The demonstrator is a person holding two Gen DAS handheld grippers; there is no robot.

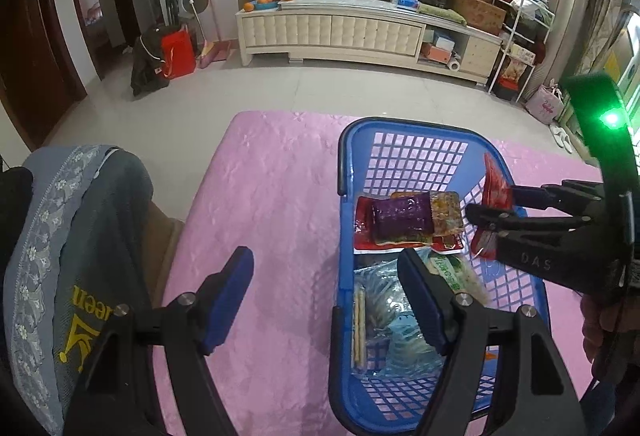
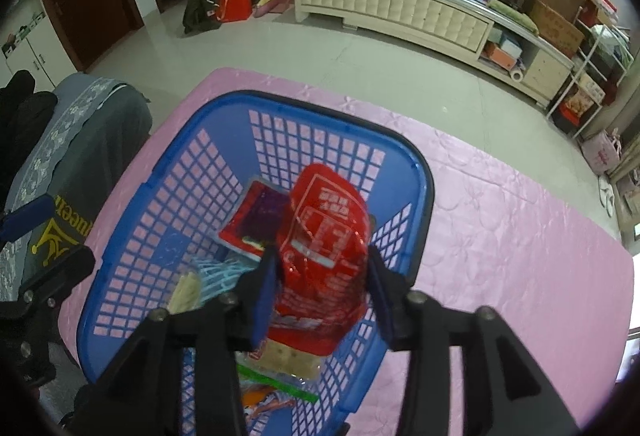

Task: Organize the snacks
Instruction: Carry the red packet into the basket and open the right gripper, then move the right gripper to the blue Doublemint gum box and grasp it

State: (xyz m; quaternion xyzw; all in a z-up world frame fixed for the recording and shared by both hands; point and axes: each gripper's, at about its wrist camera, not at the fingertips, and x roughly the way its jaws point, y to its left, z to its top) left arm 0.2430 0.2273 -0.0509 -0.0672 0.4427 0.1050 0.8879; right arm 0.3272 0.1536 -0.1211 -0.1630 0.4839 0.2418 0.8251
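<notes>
Hovering over blue basket point(image 2: 420, 172) at twelve o'clock: right gripper point(image 2: 322, 270), jaws parted around red snack packet point(image 2: 324, 228); left gripper point(image 1: 326, 300) open, empty.

I had my left gripper point(image 1: 326, 300) angled steeply down, its 2 blue-padded fingers point(image 1: 228, 300) spread wide with nothing between them. My right gripper point(image 2: 322, 276) pointed down too, its jaws parted around a red packet point(image 2: 326, 236), the pads beside it rather than pressing.
</notes>
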